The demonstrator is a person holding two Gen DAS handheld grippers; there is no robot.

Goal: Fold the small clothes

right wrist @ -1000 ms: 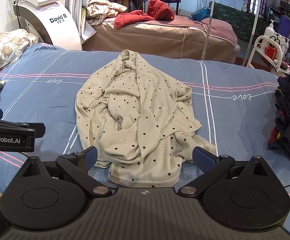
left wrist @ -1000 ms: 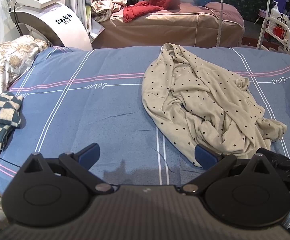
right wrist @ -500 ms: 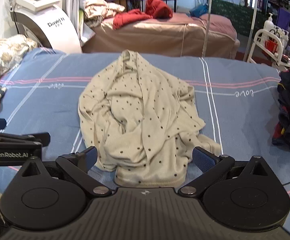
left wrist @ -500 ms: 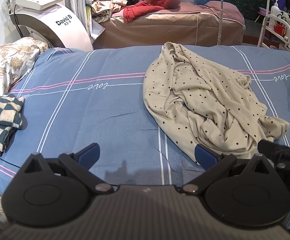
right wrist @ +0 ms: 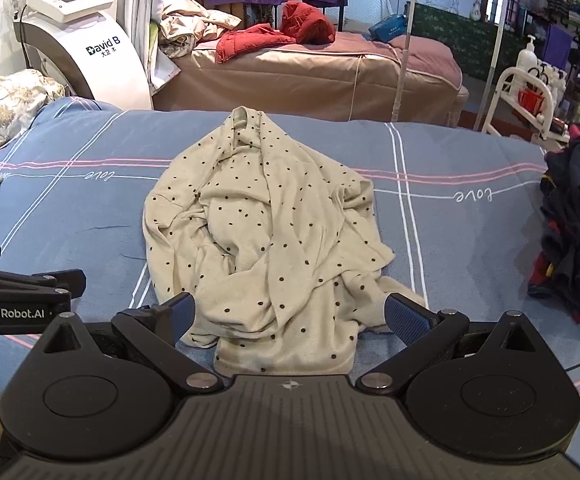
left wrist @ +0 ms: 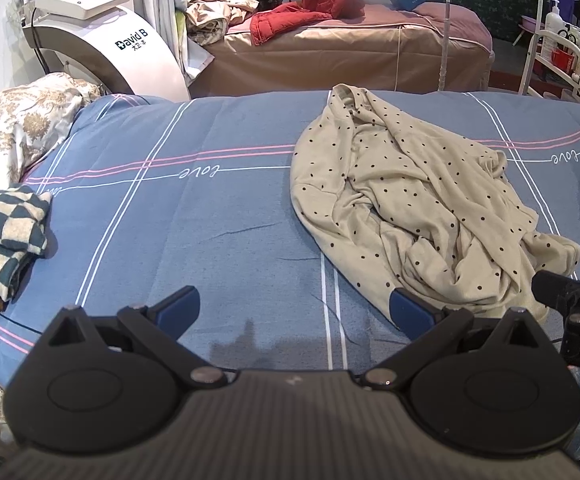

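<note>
Fabric this thin looks light and limp, so with both hand-held grippers (left wrist: 292,308) (right wrist: 288,314) spread empty, pinch the crumpled polka-dot garment (right wrist: 266,240) on the bed (left wrist: 210,220) by its near hem.

My left gripper (left wrist: 294,308) is showing a matte black body with a ribbed grey deck, two round black discs, and silver pivot screws where the linkage arms are joining. Its fingers (left wrist: 178,306) are wearing dark blue textured pads. My right gripper (right wrist: 288,316) is looking the same: black linkages, silver screws, blue-padded fingers (right wrist: 404,316), and a small cross mark on the ribbed deck. White "GenRobot.AI" lettering is running along the left gripper's black side in the right wrist view.
</note>
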